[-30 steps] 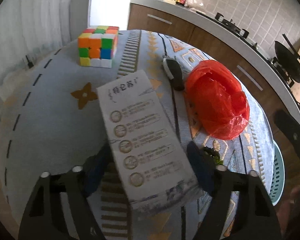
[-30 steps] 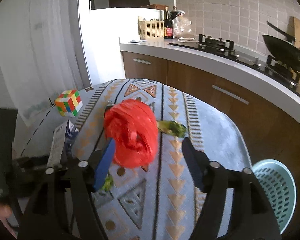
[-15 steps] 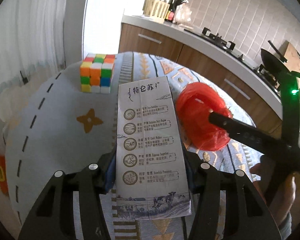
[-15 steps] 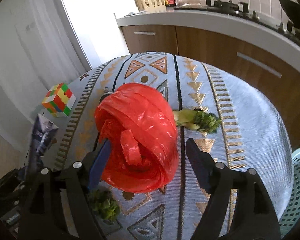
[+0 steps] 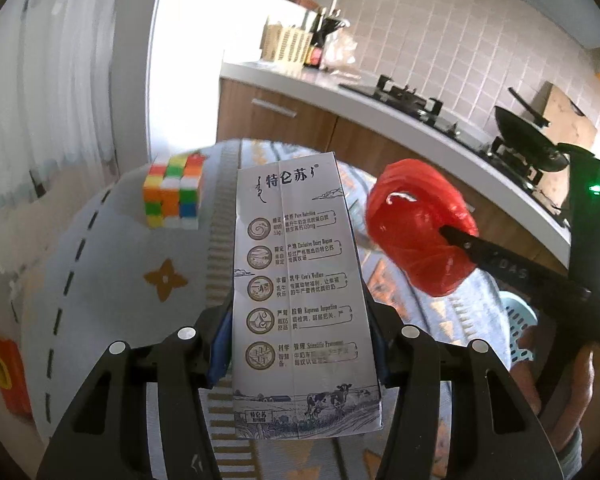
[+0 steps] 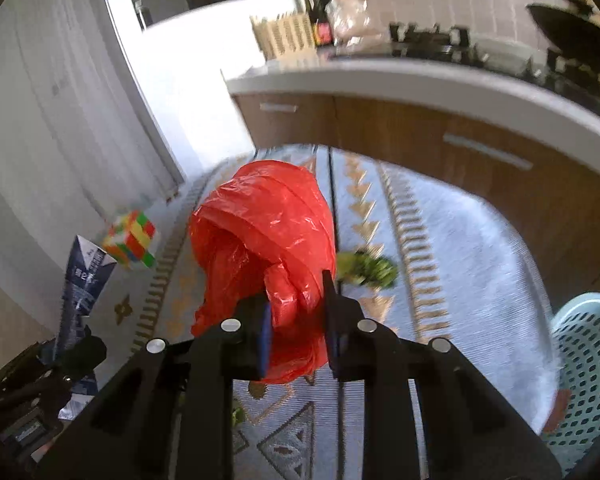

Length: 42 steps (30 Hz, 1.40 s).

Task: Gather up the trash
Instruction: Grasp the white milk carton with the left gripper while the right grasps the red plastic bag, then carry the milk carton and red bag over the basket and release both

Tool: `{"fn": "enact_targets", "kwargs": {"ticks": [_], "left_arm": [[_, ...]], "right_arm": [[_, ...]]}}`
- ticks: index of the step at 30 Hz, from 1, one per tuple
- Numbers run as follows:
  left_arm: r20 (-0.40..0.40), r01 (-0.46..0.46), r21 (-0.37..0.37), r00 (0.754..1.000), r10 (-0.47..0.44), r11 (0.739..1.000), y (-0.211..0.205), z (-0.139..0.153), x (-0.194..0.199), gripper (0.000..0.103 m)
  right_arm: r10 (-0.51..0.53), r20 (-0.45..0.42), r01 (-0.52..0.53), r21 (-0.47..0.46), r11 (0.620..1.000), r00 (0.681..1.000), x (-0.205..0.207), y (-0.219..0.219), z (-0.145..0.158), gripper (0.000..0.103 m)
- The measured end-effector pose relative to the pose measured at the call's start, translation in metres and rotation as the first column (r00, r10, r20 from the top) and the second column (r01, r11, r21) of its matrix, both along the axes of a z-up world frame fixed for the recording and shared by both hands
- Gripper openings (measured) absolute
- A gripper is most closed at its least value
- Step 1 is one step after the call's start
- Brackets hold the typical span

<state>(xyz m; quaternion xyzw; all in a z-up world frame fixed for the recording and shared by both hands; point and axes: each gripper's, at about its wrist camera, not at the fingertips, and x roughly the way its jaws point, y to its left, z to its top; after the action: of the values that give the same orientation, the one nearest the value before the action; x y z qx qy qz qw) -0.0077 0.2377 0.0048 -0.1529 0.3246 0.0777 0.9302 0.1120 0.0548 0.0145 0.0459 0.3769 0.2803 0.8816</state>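
A white milk carton (image 5: 300, 288) with printed text stands upright between my left gripper's (image 5: 300, 344) pads, which press on its sides; it is lifted off the patterned tablecloth (image 5: 100, 264). The same carton (image 6: 82, 280) shows at the left of the right wrist view. My right gripper (image 6: 296, 304) is closing its jaws on a crumpled red plastic bag (image 6: 268, 224), and a fold of it is pinched between the pads. In the left wrist view the red bag (image 5: 412, 232) hangs on one right fingertip (image 5: 452, 236). A green vegetable scrap (image 6: 368, 268) lies on the cloth behind the bag.
A colourful puzzle cube (image 5: 172, 192) sits at the table's far left. A pale green perforated basket (image 6: 588, 352) stands below the table's right edge. A kitchen counter (image 6: 420, 76) with a stove and a pan runs behind. A person's hand (image 5: 572, 368) grips the right handle.
The left gripper closed on the carton and raised it upright. The right gripper moved in over the red bag and its jaws narrowed onto it, lifting it.
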Motion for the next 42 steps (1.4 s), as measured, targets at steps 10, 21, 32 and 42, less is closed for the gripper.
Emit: {"fn": "enact_targets", "kwargs": {"ticks": [10, 21, 32, 42], "left_arm": [[0.076, 0.115, 0.051, 0.99, -0.119, 0.992, -0.055, 0.039, 0.018, 0.051], [0.093, 0.332, 0.054, 0.937, -0.336, 0.942, -0.169, 0.051, 0.056, 0.051], [0.014, 0.542, 0.01, 0.84, -0.542, 0.84, -0.304, 0.012, 0.086, 0.051], [-0.118, 0.616, -0.068, 0.776, -0.62, 0.784, -0.352, -0.045, 0.117, 0.052]], "right_arm": [[-0.197, 0.147, 0.201, -0.014, 0.979, 0.969, -0.024, -0.094, 0.05, 0.019], [-0.454, 0.197, 0.478, -0.096, 0.873, 0.869, -0.049, -0.221, 0.053, 0.019], [-0.598, 0.086, 0.604, -0.136, 0.785, 0.797, -0.059, -0.314, 0.012, 0.019], [-0.636, -0.111, 0.613, -0.182, 0.769, 0.764, -0.056, -0.363, -0.056, 0.022]]}}
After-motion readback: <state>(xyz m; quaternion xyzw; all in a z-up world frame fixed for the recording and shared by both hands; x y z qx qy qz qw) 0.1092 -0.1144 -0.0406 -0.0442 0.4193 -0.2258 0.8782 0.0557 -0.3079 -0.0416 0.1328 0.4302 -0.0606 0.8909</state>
